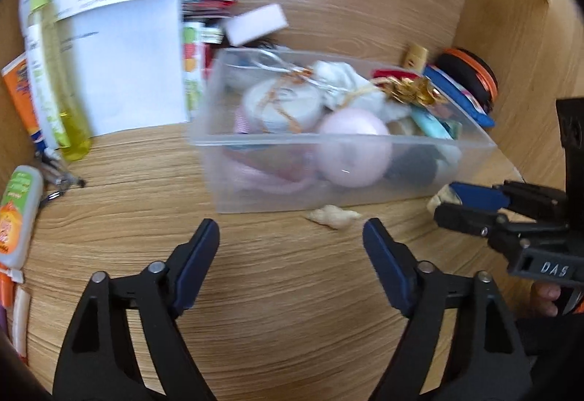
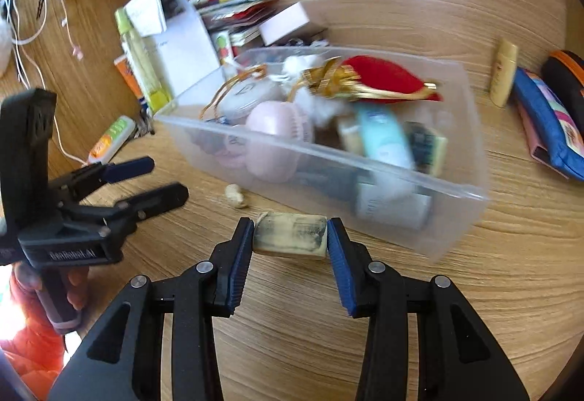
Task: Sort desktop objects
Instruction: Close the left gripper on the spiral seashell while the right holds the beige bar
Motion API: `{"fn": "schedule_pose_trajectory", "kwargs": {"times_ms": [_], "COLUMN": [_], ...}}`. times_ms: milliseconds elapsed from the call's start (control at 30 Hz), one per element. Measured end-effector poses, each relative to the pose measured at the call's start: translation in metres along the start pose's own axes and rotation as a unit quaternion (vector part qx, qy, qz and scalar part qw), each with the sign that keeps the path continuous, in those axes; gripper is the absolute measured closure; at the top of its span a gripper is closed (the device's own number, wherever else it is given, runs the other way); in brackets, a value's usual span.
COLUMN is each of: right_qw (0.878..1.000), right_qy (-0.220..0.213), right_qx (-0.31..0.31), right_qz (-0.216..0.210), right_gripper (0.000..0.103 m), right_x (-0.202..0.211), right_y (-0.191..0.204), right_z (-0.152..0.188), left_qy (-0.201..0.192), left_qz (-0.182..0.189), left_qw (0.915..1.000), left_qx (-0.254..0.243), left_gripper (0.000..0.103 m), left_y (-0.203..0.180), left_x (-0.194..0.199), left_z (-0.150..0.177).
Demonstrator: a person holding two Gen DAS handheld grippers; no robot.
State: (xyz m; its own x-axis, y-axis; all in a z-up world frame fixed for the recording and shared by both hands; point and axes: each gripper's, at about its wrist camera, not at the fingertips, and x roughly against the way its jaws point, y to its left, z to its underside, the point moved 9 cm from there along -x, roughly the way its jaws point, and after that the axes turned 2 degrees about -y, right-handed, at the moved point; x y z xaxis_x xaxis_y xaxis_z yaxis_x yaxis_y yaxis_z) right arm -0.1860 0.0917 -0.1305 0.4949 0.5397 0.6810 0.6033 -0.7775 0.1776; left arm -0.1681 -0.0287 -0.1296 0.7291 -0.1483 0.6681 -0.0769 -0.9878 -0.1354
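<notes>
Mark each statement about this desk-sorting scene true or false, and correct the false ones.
1. The right gripper is closed on a worn cream eraser. True.
2. The left gripper holds the small shell-like piece. False: its jaws are open and empty, and the piece lies on the wooden desk ahead of them.
3. The clear plastic bin is empty. False: it is full, with a red pouch with gold trim and a pink round case among the contents.
4. A small yellow bottle stands outside the bin. True.
5. The held eraser lies inside the bin. False: it is outside, in front of the bin's near wall.
</notes>
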Motion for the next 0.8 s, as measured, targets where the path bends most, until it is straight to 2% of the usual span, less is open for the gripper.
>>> {"fn": "schedule_pose_trajectory", "kwargs": {"times_ms": [233,400,800], "right_qw": [1.0,0.999,0.998], "right_qy": [-0.02,-0.029,-0.039], "right_qx": [-0.016,-0.017,-0.024], "right_qz": [-0.011,-0.016,-0.042], "right_gripper": [0.065,0.065,0.065], "right_x": [0.02,0.031,0.041], "right_y": [-0.022,-0.034,-0.045], "right_z": [0.003,0.005,0.006], "left_qy": [0.019,0.034,0.055], "left_qz": [-0.004,-0.01,-0.017], "left_qw": [0.9998,0.9993,0.9982], "left_qx": [0.003,0.012,0.018], "left_gripper": [0.029,0.044,0.051], "left_y": [-0.02,-0.025,-0.031], "left_x": [-0.017,-0.026,-0.044], "left_z": [-0.004,-0.005,-0.005]}}
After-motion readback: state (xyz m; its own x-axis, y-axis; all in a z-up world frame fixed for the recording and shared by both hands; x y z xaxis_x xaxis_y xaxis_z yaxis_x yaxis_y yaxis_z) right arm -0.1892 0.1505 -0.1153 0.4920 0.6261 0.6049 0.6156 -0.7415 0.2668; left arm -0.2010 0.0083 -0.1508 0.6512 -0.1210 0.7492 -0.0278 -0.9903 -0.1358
